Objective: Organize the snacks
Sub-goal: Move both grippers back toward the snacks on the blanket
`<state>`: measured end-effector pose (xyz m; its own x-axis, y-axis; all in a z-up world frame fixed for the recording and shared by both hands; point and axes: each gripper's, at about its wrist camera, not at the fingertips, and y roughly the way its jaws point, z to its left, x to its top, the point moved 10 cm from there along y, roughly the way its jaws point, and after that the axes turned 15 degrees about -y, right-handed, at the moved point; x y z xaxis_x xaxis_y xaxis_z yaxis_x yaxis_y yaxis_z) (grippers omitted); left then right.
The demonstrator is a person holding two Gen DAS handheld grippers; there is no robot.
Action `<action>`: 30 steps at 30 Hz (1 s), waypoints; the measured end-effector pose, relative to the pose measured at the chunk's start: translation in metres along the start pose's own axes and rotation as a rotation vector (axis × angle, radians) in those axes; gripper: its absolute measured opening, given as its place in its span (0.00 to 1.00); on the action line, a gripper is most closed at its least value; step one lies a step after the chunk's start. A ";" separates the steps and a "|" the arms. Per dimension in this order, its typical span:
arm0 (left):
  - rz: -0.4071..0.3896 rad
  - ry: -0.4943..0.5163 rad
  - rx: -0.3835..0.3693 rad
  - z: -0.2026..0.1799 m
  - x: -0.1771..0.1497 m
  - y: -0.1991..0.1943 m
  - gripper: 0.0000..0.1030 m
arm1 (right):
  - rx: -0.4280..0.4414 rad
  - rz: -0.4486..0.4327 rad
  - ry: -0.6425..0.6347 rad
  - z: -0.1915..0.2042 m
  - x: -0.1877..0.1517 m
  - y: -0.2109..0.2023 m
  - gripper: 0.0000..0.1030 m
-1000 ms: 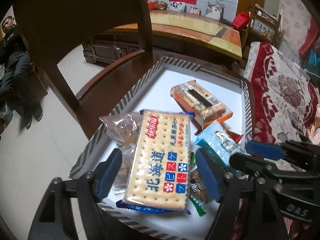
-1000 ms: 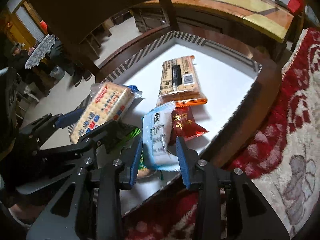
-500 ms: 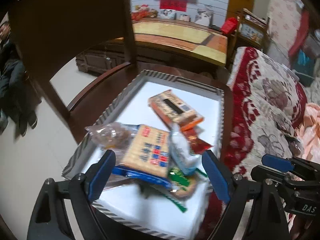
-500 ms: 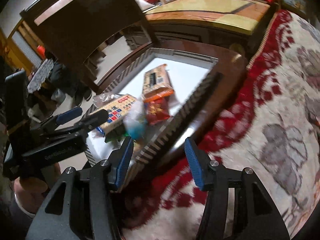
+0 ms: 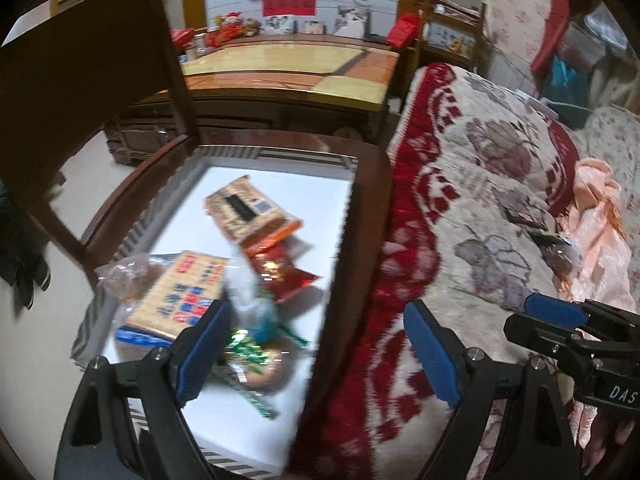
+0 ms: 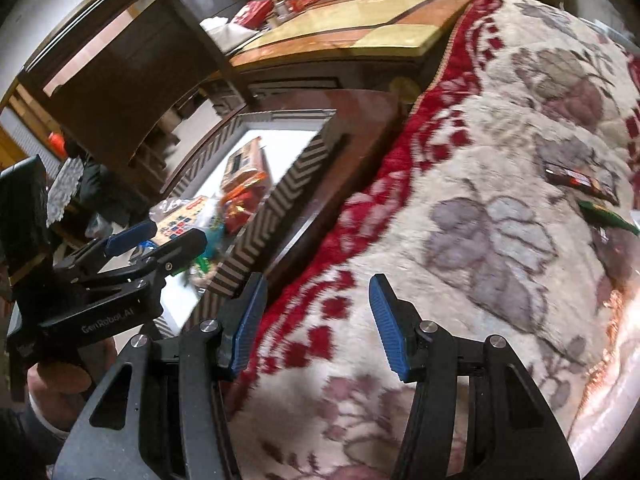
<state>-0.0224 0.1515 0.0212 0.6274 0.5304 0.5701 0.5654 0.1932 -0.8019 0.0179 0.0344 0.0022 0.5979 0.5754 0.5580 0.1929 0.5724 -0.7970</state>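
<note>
A white tray (image 5: 224,156) with a striped rim holds the snacks: a cracker pack (image 5: 184,296), an orange biscuit pack (image 5: 248,212), a red packet (image 5: 280,276), a blurred light blue packet (image 5: 248,300) and a green wrapper (image 5: 248,354). My left gripper (image 5: 316,344) is open and empty, straddling the tray's right rim and the blanket's edge. My right gripper (image 6: 318,312) is open and empty over the blanket (image 6: 480,160). Two small wrappers, one dark (image 6: 576,180) and one green (image 6: 604,216), lie on the blanket to its right.
The tray sits on a dark wooden chair seat (image 5: 372,184) whose back (image 5: 80,80) rises at the left. A red-and-cream flowered blanket (image 5: 480,184) covers the right side. A long wooden table (image 5: 296,68) stands behind. A hand (image 6: 60,384) holds the left gripper.
Both grippers have swung right, off the snack pile toward the blanket. The right jaws have widened and left the light blue packet in the tray. The cracker pack stays in the tray.
</note>
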 end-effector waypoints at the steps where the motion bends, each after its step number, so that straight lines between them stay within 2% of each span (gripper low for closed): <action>1: 0.004 0.009 -0.007 -0.006 -0.001 0.001 0.87 | -0.010 -0.002 0.012 -0.006 -0.004 -0.003 0.51; 15: 0.092 0.111 -0.088 -0.084 -0.022 0.026 0.87 | -0.128 0.010 0.199 -0.106 -0.065 -0.037 0.52; 20: 0.127 0.138 -0.118 -0.112 -0.024 0.036 0.87 | -0.153 0.001 0.254 -0.133 -0.077 -0.047 0.51; 25: 0.143 0.211 -0.175 -0.152 -0.017 0.049 0.87 | -0.158 -0.011 0.296 -0.151 -0.087 -0.054 0.52; 30: 0.207 0.298 -0.257 -0.212 -0.002 0.077 0.87 | -0.155 -0.005 0.316 -0.162 -0.094 -0.054 0.52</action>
<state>0.1333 -0.0099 -0.0039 0.8469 0.2677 0.4595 0.5031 -0.1235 -0.8554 0.0773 -0.1456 -0.0445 0.8034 0.3497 0.4819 0.2974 0.4655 -0.8336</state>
